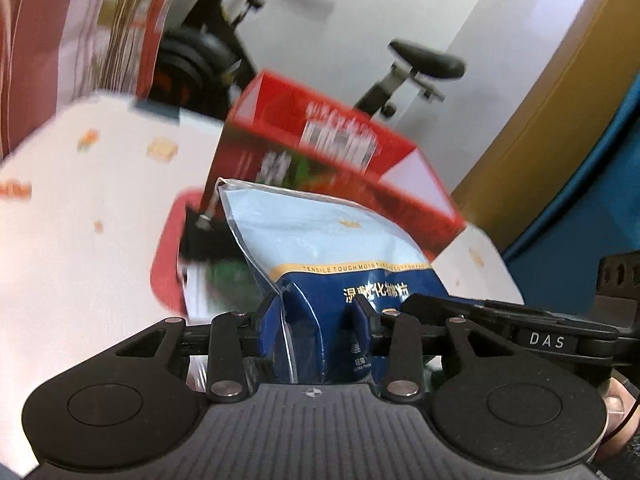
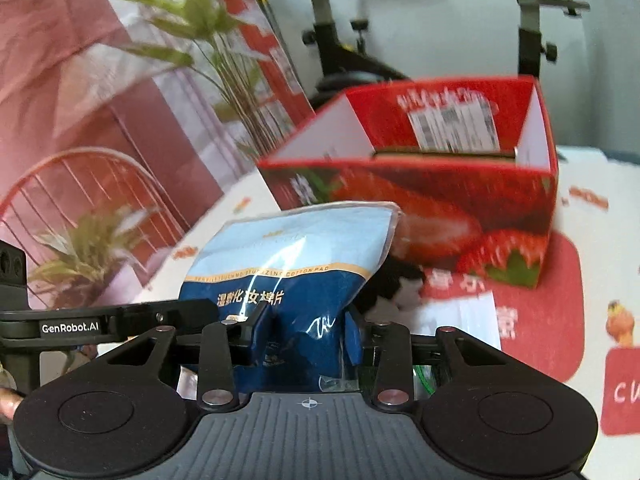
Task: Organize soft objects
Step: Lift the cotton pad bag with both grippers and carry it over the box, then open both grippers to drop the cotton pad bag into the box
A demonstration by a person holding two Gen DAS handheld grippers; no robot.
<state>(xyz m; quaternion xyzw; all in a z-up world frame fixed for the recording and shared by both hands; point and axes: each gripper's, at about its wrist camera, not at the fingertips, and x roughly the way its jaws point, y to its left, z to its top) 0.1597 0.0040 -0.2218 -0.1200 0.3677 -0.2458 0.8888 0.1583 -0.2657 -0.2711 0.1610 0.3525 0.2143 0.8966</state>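
Two-handed hold on one soft blue-and-white pouch of cotton pads (image 1: 340,248): left gripper (image 1: 316,312) clenched on its dark lower end, right gripper (image 2: 304,320) pinching the same end, film visibly creased between both sets of pads. Pouch raised off the white patterned desk (image 1: 80,240), upper sealed edge leaning toward the red strawberry box (image 2: 440,184), which stands open-topped just behind it. Probably the carry-and-drop step, box as the likely destination, though that remains a guess. Best done by keeping both grips level with each other, so the slack film neither twists nor slips; clearing the near wall of the box with the drooping upper end first; then loosening only once most of the pouch sits inside the rim. Worth avoiding a knock on the light cardboard wall, likely to slide on the red mat (image 2: 560,300) under it. Hard to read: everything beyond the pouch smeared by motion blur, box lettering illegible. Inside of the box mostly hidden, only a labelled back wall and a cardboard strip visible, so free room unknown. Dark item and white packets beneath the pouch unidentifiable. Bottom of the pouch concealed behind the gripper bodies. Exercise bike (image 2: 340,40) and plant (image 2: 200,20) behind, cut off at the frame edge.
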